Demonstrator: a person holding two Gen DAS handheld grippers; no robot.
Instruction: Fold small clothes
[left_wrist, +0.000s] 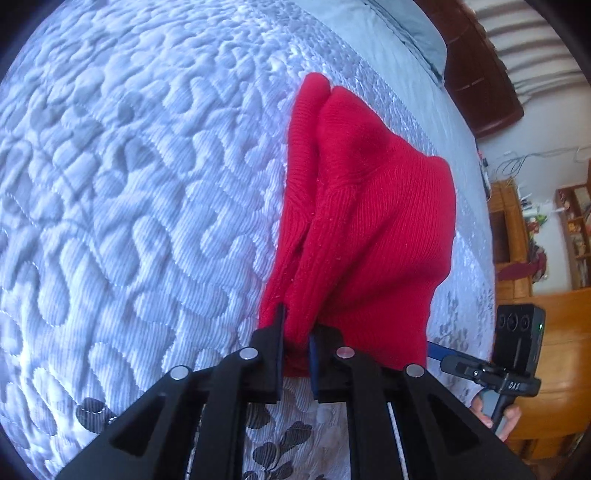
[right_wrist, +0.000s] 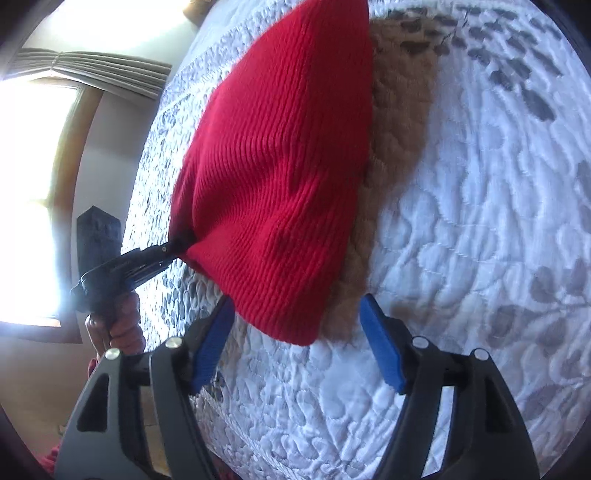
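The left gripper is built of black plastic arms with triangular cut-outs, and four round silver bolt heads sit in a row across its joints. One finger carries a blue pad on its inner face. The right gripper has the same black frame and silver bolts — its two fingers wear ribbed blue pads. Seen from the left wrist, it carries a black camera block with round lenses, a small green light and white lettering on its body.
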